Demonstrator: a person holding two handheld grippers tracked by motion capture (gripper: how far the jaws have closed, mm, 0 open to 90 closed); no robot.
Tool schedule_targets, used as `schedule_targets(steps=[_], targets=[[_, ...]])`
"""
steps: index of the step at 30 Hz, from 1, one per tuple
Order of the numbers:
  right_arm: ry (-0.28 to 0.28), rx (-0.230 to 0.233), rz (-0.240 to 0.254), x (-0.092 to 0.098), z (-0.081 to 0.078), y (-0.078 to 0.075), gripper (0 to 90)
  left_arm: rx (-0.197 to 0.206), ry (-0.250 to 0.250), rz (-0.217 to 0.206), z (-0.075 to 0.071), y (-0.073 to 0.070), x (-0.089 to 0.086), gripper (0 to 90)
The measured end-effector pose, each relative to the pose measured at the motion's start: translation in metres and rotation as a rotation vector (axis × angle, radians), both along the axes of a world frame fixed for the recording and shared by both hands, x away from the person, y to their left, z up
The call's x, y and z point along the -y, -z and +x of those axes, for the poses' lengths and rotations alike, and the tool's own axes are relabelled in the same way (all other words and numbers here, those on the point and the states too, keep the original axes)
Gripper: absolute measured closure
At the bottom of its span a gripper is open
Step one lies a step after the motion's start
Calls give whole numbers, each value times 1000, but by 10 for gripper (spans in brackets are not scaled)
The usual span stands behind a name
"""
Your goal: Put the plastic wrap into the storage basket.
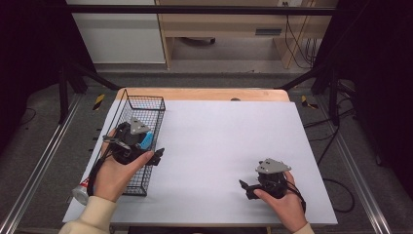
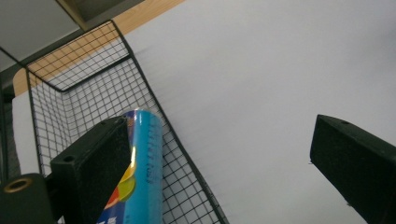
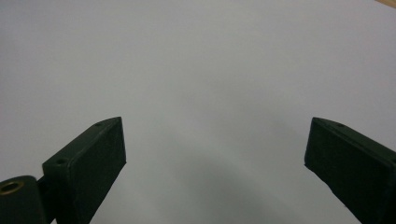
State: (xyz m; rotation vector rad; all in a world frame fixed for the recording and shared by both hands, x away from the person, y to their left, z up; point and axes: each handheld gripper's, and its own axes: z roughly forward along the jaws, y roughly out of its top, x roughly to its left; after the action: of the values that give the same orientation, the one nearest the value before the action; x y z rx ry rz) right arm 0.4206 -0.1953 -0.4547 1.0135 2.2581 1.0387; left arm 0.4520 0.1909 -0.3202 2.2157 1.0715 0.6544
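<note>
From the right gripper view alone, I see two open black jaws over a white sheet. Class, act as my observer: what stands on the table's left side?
Observer: A black wire basket stands at the left edge of the white sheet.
Operator: Anything inside it?
Observer: A blue tube lies in it, by the wall nearer the sheet's middle.
Operator: And the left gripper?
Observer: The left gripper hovers over that wall, jaws open, gripping nothing.

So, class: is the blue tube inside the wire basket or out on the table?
Inside. The blue tube lies within the wire basket, mesh walls around it, beside the open left gripper.
</note>
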Motion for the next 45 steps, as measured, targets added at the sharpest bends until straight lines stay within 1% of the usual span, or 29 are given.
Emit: schedule_targets(steps=[1,5,8,10,12,13,14,17,18,19,24,25,26,29,37,38,39,43,44,45], targets=[[0,0,0,0,0,0,57,0,0,0,0,0,0,53],[8,3,3,1,0,-1,57,11,40,-4,-3,1,11,53],[11,5,3,2,0,-1,57,21,46,-6,-3,0,15,54],[17,8,2,4,0,-1,57,30,58,-7,-4,0,21,54],[22,8,3,4,0,-1,57,35,60,-8,-5,1,23,54],[22,8,4,4,0,-1,57,47,64,0,-5,1,24,55],[22,9,8,5,0,-2,57,71,49,14,-6,2,28,60],[25,16,9,7,0,-2,57,82,47,7,-7,3,31,73],[27,18,10,7,0,-2,57,84,61,5,-8,4,34,72],[30,17,14,8,0,-2,57,84,61,5,-8,4,34,72],[37,17,14,10,0,-3,57,88,101,-16,-11,8,45,68],[37,17,14,10,0,-3,57,88,101,-16,-11,8,45,68],[36,17,12,10,0,-2,57,91,114,-20,-12,10,49,68],[38,18,11,10,0,-2,57,87,129,-26,-14,14,56,67],[42,17,10,12,0,-2,57,99,156,-31,-14,22,68,67],[44,16,8,12,0,-3,57,101,161,-36,-13,25,71,67],[46,16,10,12,0,-3,57,108,168,-29,-12,26,73,67],[50,21,11,14,0,-3,57,105,177,-35,-10,30,77,67],[54,15,4,15,0,-2,57,105,178,-37,-10,32,79,67],[53,15,6,15,0,-2,57,97,177,-43,-9,33,80,67]])
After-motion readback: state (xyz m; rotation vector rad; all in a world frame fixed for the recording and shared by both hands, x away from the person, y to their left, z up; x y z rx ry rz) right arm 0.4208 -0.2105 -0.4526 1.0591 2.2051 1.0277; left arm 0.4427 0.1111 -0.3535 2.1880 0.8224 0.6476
